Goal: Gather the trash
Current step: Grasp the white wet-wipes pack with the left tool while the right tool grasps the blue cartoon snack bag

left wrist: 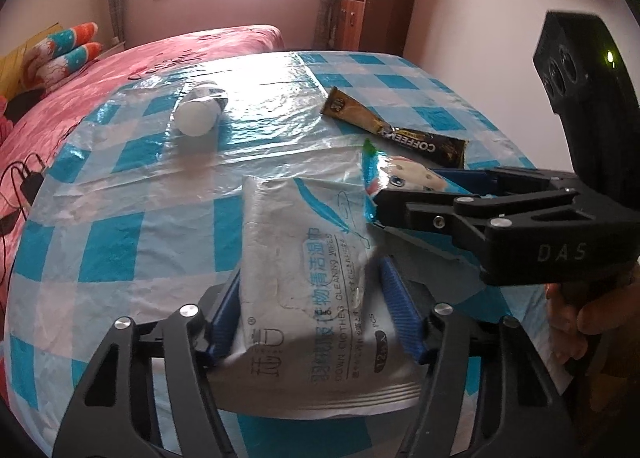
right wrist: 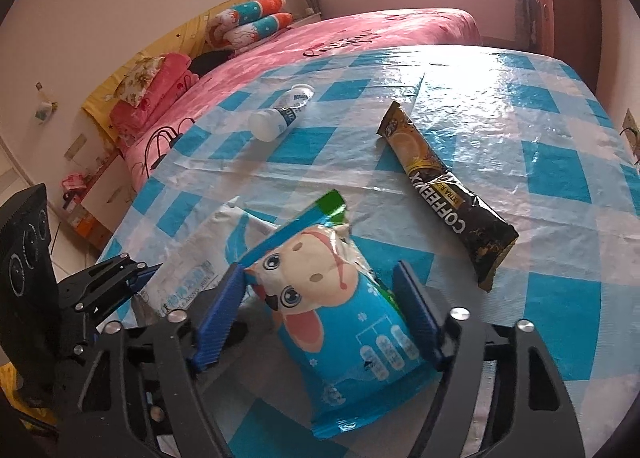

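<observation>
Left wrist view looks down the left hand-held gripper (left wrist: pixel 314 318), whose ribbed blue pads (left wrist: pixel 228 318) press on both sides of a soft white wet-wipes pack (left wrist: pixel 308 258); the jaws are clamped on that pack, which buckles a little between them. The pack is a flat, crinkled plastic pouch with blue print, and its long axis runs along the fingers, away from the camera toward the middle of the bench (left wrist: pixel 120 193). The bench wears a glossy, wrinkled plastic cloth in blue and white checks. Right wrist view shows the right hand-held gripper (right wrist: pixel 328 310) with a shiny blue snack bag (right wrist: pixel 340 318) printed with a cartoon cow between its pads; the left pad touches the bag's edge and the right pad lies against its side, so the jaws grip the bag. The bag is puffed and creased, its long axis also pointing away from the camera, its torn green top (right wrist: pixel 332 205) raised toward the far side. Beyond it on the cloth lies a long, narrow coffee sachet (right wrist: pixel 444 189), black and gold foil, flat, lying slantwise with its gold end toward the far side of the bench. Well apart to the left lies a small clear plastic bottle (right wrist: pixel 280 117) on its side, white cap toward the camera. A pink bed (right wrist: pixel 360 29) lies behind the bench.
</observation>
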{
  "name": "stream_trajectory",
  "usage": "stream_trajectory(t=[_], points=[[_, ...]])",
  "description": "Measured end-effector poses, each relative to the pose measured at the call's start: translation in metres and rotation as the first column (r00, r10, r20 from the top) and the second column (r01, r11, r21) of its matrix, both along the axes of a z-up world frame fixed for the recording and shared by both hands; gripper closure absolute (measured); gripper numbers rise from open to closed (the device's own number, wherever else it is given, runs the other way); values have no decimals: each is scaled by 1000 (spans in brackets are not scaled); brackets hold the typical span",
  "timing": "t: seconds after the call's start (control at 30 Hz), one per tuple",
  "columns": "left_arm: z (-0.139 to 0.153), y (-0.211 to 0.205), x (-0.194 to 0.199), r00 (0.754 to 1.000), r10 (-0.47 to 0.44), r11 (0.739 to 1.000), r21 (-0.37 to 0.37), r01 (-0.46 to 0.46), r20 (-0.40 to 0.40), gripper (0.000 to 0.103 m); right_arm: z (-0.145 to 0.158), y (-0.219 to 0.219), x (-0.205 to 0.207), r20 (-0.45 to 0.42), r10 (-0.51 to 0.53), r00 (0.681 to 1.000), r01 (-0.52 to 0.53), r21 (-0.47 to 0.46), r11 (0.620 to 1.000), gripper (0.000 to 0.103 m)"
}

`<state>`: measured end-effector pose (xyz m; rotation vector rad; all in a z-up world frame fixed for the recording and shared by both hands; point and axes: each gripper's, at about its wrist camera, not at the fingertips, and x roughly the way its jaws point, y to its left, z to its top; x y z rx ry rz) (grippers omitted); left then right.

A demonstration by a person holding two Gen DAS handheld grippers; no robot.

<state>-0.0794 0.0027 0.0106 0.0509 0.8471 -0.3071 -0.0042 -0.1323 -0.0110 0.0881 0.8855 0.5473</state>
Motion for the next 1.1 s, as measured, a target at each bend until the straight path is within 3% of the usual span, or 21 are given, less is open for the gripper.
stream_trajectory(t=[0.23,0.53,0.57,0.7,0.9,1.0,1.1], points=[[3,14,-3,1000,22,998,-58,-22,9,54,0,-2,0,6,-26,1000,26,-11,1000,48],[4,31,-2,999,40,997,-61,-40,-1,53,-1,-12,3,-7,-102,995,103,17,995,51],[4,31,-2,999,40,998,-53,-40,-4,51,-1,-13,4,-9,-116,993,116,23,993,51],[7,18,-6,999,17,998,60,-20,51,25,0,-12,4,0,-125,992,125,4,992,46],[-3,-7,-4,999,-47,985,168,42,26,17,0,-2,0,17,-78,997,79,-50,996,25],[-6,1,6,999,-21,993,119,24,-30,11,0,3,0,21,-70,997,71,-70,995,23],[-6,7,9,999,0,995,97,4,-45,13,-1,4,1,22,-68,997,70,-77,995,22]])
